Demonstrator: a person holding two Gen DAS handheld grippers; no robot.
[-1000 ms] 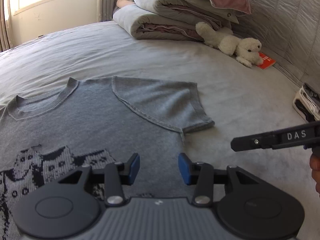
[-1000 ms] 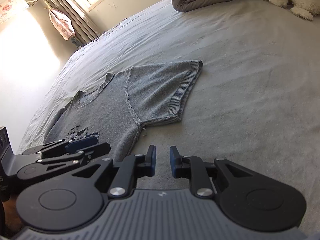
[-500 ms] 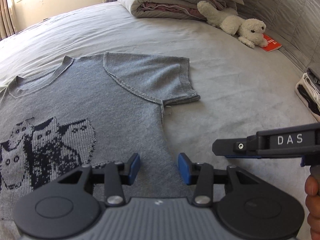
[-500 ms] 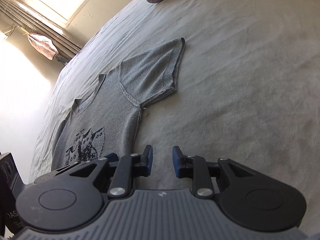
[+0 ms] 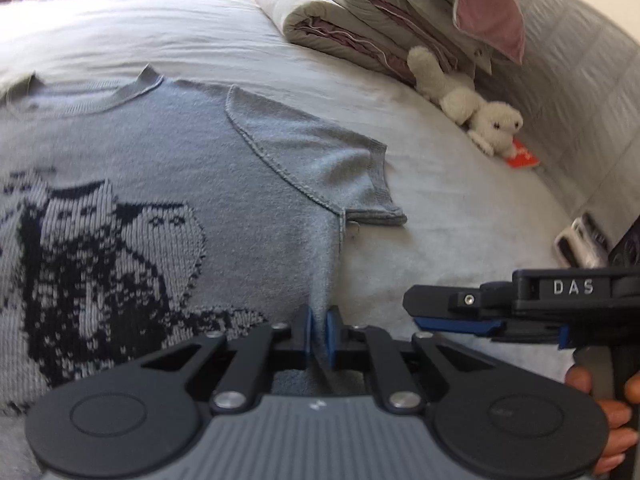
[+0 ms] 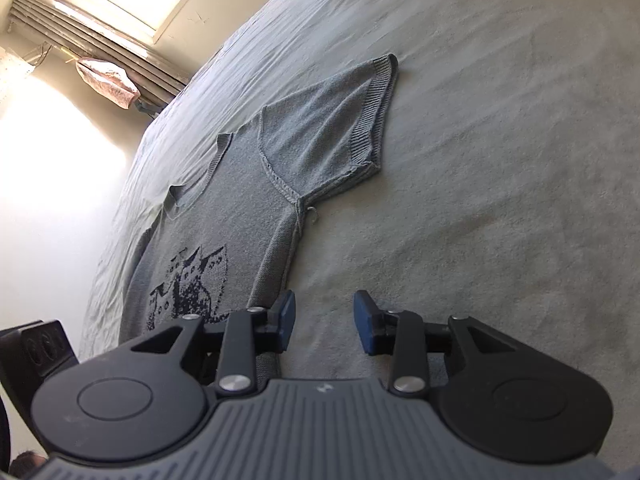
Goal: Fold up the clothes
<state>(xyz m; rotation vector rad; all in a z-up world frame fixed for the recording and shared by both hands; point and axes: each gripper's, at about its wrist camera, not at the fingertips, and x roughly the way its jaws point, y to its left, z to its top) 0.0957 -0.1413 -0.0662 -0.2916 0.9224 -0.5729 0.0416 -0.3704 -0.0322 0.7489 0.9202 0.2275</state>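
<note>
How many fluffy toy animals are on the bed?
1. A white plush toy lies by the folded quilts near the padded headboard. More could be hidden behind the quilts.

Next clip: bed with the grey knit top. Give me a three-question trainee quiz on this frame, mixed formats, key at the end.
1. True or false: the left gripper is shut on the side edge of the grey top.
2. Multiple choice: what lies between the fingers of the right gripper, whose jaws are opening?
A. the sleeve
B. only bare bedsheet
C. the collar
3. Fill in: the white ______ lies by the folded bedding, next to a red item.

Key
1. True: the blue pads pinch the fabric's edge.
2. B: the top's edge lies just outside its left finger.
3. Plush toy.
</note>
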